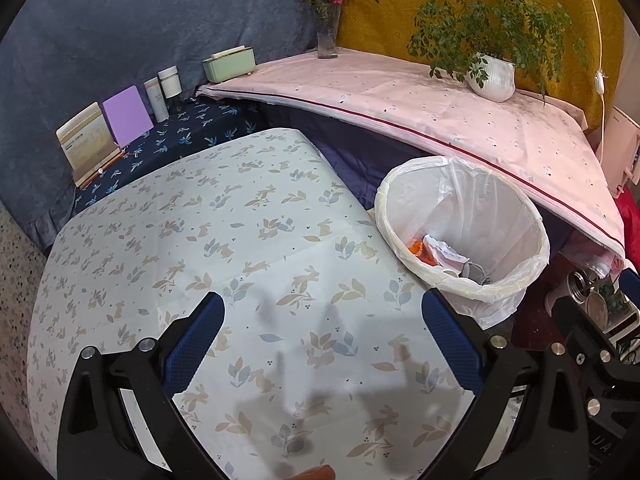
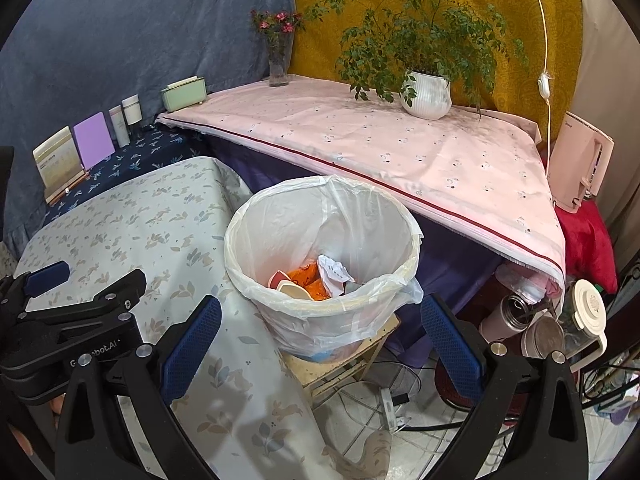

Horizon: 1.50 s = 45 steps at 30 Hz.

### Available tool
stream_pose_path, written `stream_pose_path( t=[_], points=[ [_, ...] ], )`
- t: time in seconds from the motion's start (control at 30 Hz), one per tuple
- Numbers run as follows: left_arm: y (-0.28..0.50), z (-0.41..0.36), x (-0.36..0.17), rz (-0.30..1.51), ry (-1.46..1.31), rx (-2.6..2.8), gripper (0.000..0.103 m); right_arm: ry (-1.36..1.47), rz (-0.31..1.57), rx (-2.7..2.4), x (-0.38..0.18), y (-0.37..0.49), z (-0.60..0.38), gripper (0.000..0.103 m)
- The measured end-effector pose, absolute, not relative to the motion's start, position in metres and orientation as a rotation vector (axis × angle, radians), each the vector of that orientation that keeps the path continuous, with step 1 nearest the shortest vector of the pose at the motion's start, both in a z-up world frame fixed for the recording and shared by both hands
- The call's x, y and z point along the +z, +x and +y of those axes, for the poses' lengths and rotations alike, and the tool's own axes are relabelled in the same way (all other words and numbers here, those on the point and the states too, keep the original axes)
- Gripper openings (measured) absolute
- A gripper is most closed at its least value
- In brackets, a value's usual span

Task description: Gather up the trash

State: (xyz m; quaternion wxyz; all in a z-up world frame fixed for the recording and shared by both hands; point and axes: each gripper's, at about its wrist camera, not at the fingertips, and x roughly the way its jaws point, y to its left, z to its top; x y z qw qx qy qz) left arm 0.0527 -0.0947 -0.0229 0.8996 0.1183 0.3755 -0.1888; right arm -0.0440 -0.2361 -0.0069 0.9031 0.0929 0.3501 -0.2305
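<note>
Blue-padded fingers point(image 1: 196, 340) of the left gripper point(image 1: 322, 344) stand wide apart with nothing between them, hovering over a table covered by a rabbit-print cloth point(image 1: 224, 240), bare under the claw. Ahead and to the right of this claw, just off the cloth's edge, stands the trash bin point(image 1: 516, 280), lined with a white bag; crumpled paper point(image 1: 442, 254) and something orange lie at its bottom. Farther ahead, a pink cloth point(image 1: 440, 116) covers a higher surface bearing a potted plant point(image 1: 492, 76) and a glass vase of flowers point(image 1: 327, 36). Ahead to the left, a purple card point(image 1: 127, 114) leans beside small bottles. At the right edge part of the other gripper shows. From the right wrist view, the right gripper point(image 2: 320, 346) is likewise spread wide and empty. Directly ahead of it, framed between its fingers, sits the trash bin point(image 2: 288, 320) on a small wooden stool point(image 2: 348, 364). Inside lie crumpled paper point(image 2: 334, 274), orange scraps point(image 2: 310, 280) and a pale cup-like piece point(image 2: 294, 290). To the left of this claw the left gripper point(image 2: 64, 296) hangs over the rabbit-print cloth point(image 2: 132, 232). To the right, metal flasks point(image 2: 516, 316) stand under the pink cloth point(image 2: 420, 152).
</note>
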Motion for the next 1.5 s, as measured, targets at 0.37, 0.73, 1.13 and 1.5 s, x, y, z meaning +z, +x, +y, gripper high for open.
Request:
stream_pose_path(
  t=[0.37, 0.73, 1.13, 1.5],
  points=[
    [0.053, -0.099, -0.023, 0.777, 0.252, -0.391, 0.095, 0.199, 0.722, -0.473, -0.007, -0.043, -0.237, 0.096],
    [0.061, -0.102, -0.025, 0.777, 0.256, -0.373, 0.095, 0.201, 0.724, -0.461, -0.007, -0.034, -0.240, 0.097],
    [0.075, -0.108, -0.029, 0.784, 0.260, -0.359, 0.095, 0.202, 0.740, -0.459, -0.012, -0.020, -0.248, 0.096],
    [0.081, -0.112, -0.034, 0.794, 0.269, -0.344, 0.095, 0.203, 0.752, -0.452, -0.018, -0.013, -0.250, 0.096]
  ],
)
